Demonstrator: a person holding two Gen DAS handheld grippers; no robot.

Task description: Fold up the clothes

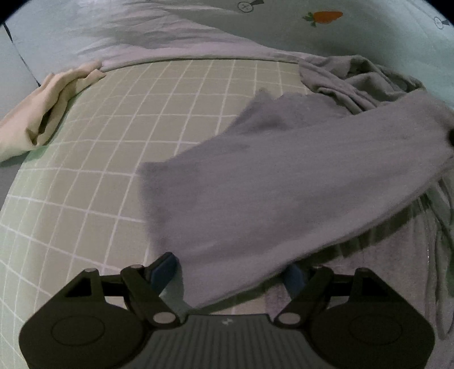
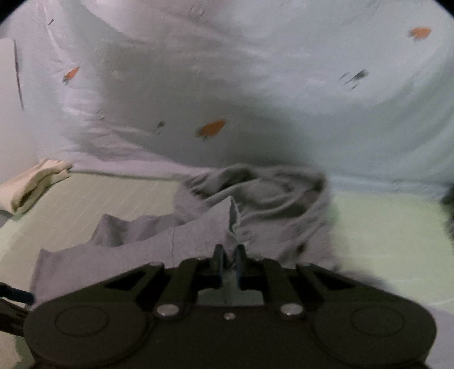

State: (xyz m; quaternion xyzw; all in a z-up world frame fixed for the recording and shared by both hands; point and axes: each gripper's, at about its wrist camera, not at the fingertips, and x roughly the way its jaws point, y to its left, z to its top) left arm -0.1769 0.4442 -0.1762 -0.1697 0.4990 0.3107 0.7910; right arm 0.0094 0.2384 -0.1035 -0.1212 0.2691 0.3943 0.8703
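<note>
A grey garment (image 1: 283, 176) lies partly lifted over the green grid mat (image 1: 113, 142), its far end bunched at the right. My left gripper (image 1: 229, 272) is open, its blue-padded fingers (image 1: 163, 271) spread wide, and a flap of the garment hangs between them. In the right wrist view my right gripper (image 2: 229, 261) is shut on the edge of the grey garment (image 2: 176, 244) and holds it up. The rest of the garment (image 2: 269, 198) is crumpled beyond it. The left gripper's blue fingertip shows at the far left of the right wrist view (image 2: 17, 295).
A folded cream cloth (image 1: 48, 105) lies at the mat's left far corner; it also shows in the right wrist view (image 2: 31, 184). A pale sheet with carrot prints (image 1: 323, 17) lies behind the mat (image 2: 383, 232).
</note>
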